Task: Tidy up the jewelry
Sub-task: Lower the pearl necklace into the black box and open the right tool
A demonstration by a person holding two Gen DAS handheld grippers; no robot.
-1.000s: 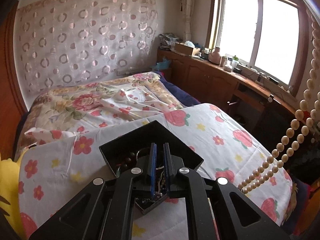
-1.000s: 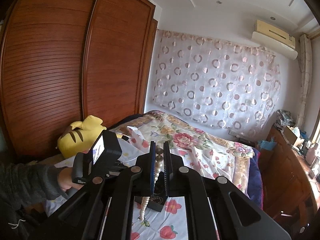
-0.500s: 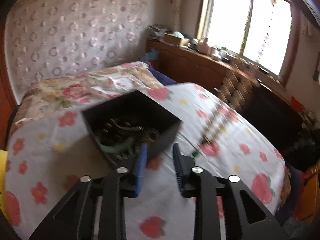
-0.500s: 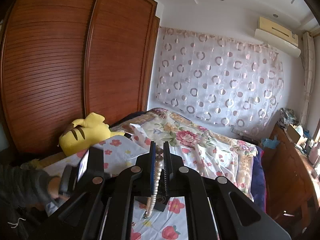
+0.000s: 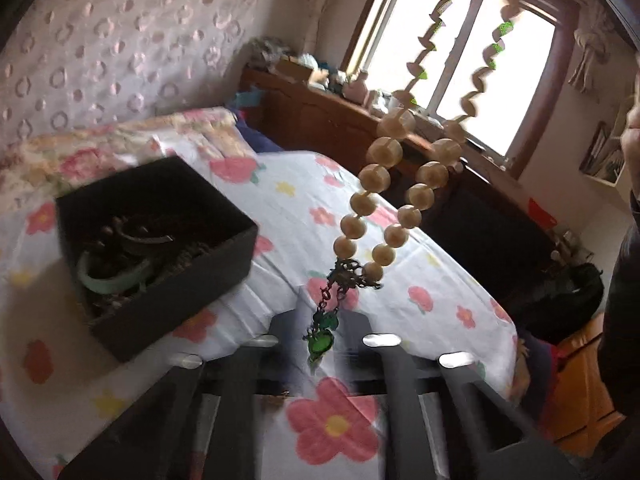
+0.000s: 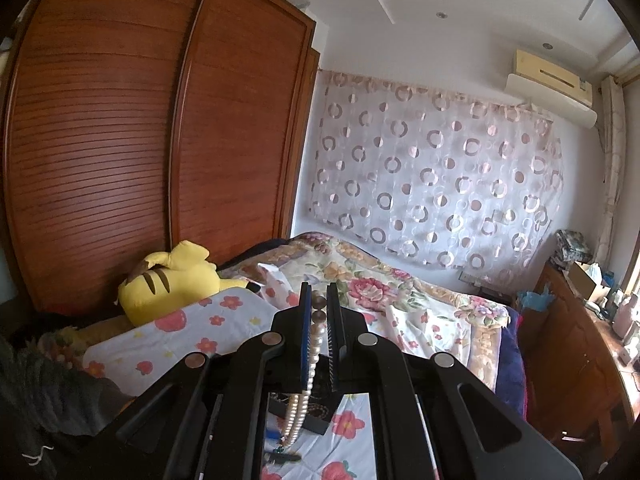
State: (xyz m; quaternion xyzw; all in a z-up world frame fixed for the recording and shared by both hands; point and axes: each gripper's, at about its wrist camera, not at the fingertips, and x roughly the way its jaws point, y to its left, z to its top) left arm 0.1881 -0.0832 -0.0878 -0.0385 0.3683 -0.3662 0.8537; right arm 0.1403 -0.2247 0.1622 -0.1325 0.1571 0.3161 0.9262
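Left view: green pendant (image 5: 320, 340); right view: claw (image 6: 319, 308) pinching beads (image 6: 316, 344).

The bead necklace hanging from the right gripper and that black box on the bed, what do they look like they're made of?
Bead necklace: smooth, glossy cream beads, likely imitation pearl or plastic, though real pearl cannot be ruled out. Its clasp looks like dark, tarnished metal, with a translucent green pendant, glass or plastic.

Black box: matte with straight flat walls, probably cardboard; blur hides the texture.
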